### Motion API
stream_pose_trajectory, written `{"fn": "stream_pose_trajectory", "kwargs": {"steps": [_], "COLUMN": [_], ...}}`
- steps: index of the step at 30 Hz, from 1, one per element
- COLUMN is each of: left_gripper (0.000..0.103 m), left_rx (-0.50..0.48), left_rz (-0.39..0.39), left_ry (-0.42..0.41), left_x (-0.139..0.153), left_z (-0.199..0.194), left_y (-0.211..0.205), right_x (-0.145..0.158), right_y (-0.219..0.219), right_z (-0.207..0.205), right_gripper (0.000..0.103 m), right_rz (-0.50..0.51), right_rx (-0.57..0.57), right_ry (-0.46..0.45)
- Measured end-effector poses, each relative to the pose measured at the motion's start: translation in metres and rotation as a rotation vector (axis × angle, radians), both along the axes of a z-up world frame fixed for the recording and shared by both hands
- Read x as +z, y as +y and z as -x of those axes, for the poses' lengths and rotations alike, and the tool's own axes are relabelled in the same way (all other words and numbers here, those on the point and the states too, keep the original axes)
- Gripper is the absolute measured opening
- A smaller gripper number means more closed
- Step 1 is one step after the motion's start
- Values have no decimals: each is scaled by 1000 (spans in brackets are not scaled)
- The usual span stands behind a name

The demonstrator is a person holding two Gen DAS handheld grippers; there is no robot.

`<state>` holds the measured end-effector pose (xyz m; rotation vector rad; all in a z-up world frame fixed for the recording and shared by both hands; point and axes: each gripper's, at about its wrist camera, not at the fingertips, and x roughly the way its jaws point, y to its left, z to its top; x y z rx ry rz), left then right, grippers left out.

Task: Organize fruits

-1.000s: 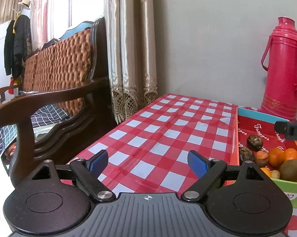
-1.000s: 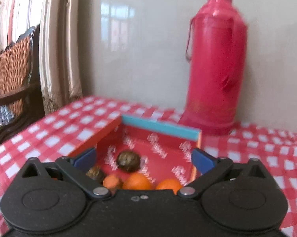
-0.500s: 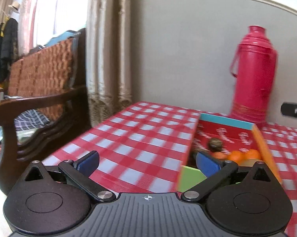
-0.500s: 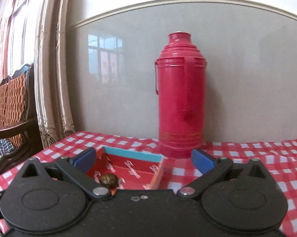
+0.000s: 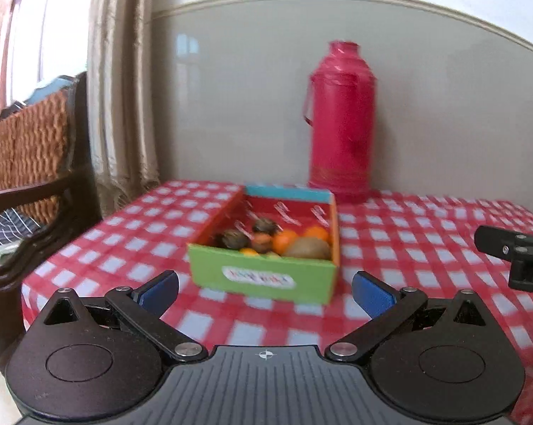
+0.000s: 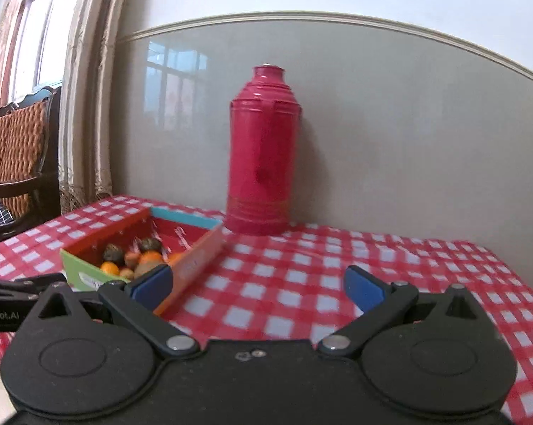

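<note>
Both grippers spread wide, empty: left gripper (image 5: 264,292) faces fruit box (image 5: 262,276) head-on, just short; right gripper (image 6: 257,288) has box ahead-left.

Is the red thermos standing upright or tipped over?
Upright. The red thermos stands on its base on the checked tablecloth behind the fruit box, cap uppermost, against the wall.

The left tool (image 5: 264,292) hangs over the counter's near edge, jaws spread wide and empty; the right tool (image 6: 257,288) beside it is likewise agape, holding nothing
</note>
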<state>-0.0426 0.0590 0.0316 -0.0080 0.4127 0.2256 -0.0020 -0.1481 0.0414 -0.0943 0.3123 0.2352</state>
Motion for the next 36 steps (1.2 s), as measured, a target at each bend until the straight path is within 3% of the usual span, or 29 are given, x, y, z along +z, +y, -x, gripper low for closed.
{"fn": "stream_pose_trajectory", "kwargs": {"steps": [13,20,36], "left_gripper": [103,103,103], "left_rx": [19,14,20], "left_rz": [-46,-17,1], "left_ry": [-11,-19,-35], "left_x": [-6,-7,-8], "left_z": [1,3,3], "left_y": [-25,-19,-15], "right_x": [-12,-14,-13], "right_y": [-23,-15,-15], "right_z": [-2,3,-2], "right_gripper": [97,97,97], "right_rz": [-31,11,6], "right_rx": [-73,-61,-49], "right_ry": [34,10,20]}}
